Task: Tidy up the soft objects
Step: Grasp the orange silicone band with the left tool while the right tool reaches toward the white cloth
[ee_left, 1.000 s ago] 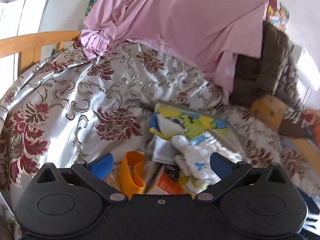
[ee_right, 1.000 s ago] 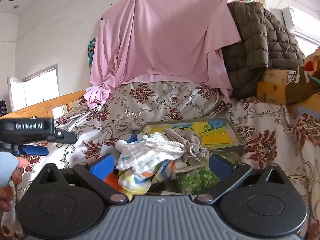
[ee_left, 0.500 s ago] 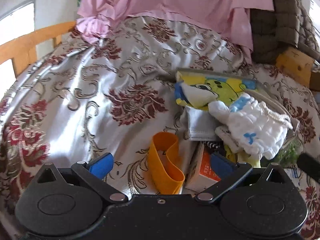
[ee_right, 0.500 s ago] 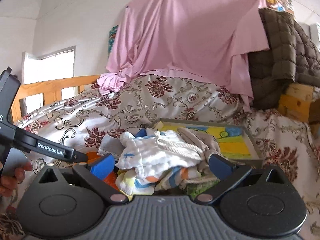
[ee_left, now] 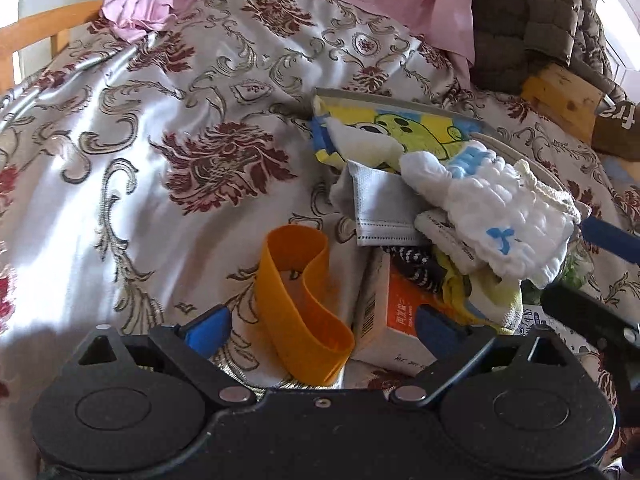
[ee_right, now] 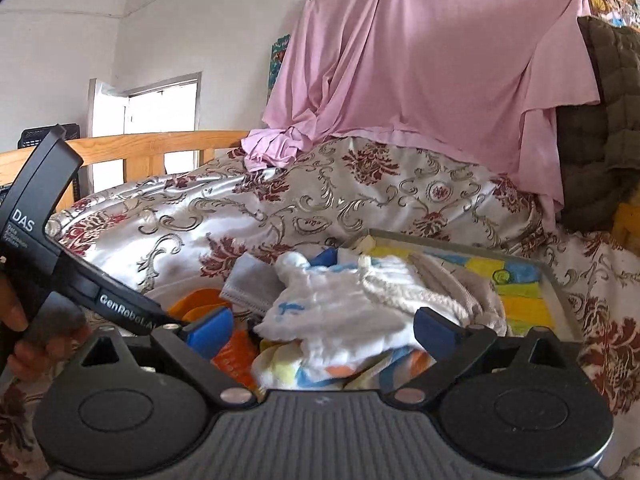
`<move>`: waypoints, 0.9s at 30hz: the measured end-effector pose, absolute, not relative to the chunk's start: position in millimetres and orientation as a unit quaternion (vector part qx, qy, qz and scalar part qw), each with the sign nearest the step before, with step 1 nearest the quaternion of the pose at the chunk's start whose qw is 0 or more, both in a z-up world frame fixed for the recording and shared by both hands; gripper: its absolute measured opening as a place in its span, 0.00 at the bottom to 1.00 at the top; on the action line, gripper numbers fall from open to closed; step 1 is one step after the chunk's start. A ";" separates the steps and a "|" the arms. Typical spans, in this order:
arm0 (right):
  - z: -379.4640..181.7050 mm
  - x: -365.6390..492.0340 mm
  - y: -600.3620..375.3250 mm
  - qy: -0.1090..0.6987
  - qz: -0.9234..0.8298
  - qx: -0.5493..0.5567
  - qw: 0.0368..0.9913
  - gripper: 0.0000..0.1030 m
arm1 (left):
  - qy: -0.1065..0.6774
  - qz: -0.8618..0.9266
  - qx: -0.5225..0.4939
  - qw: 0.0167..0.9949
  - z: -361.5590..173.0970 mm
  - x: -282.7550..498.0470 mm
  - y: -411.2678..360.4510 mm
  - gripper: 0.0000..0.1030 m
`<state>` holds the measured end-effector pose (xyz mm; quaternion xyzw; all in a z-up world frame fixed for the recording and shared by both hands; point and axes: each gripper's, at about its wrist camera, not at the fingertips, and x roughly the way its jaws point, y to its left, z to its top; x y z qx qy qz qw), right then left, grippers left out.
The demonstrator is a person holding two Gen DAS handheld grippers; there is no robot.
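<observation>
A heap of soft things lies on the floral bedspread [ee_left: 168, 184]. An orange rubber band loop [ee_left: 296, 308] lies between the fingers of my open left gripper [ee_left: 320, 330], next to an orange and white box [ee_left: 394, 320]. A white quilted cloth with blue marks [ee_left: 504, 216] tops the heap, over a grey face mask [ee_left: 380, 208]. A cartoon-printed tray [ee_left: 400, 120] sits behind. My right gripper [ee_right: 322, 330] is open just before the white cloth [ee_right: 344, 308], with a pastel cloth [ee_right: 288, 368] under it. The tray [ee_right: 552, 280] holds a beige cloth [ee_right: 460, 284].
A pink sheet [ee_right: 420, 60] hangs at the back. A dark quilted jacket [ee_left: 532, 24] lies on a yellow box [ee_left: 560, 92] at the right. A wooden bed rail [ee_right: 140, 148] runs along the left. The left gripper's body [ee_right: 60, 264] shows at the left of the right wrist view.
My left gripper has moved down and forward, so the orange band now lies between its fingers. My right gripper has swung left and closer to the white cloth. Both stayed open.
</observation>
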<state>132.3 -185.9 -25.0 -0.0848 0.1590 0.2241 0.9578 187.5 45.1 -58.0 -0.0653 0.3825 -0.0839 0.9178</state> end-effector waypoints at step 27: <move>-32.1 152.8 -181.9 0.138 0.226 -0.084 0.961 0.95 | 0.417 -0.065 -0.174 0.890 -75.3 210.7 69.3 0.56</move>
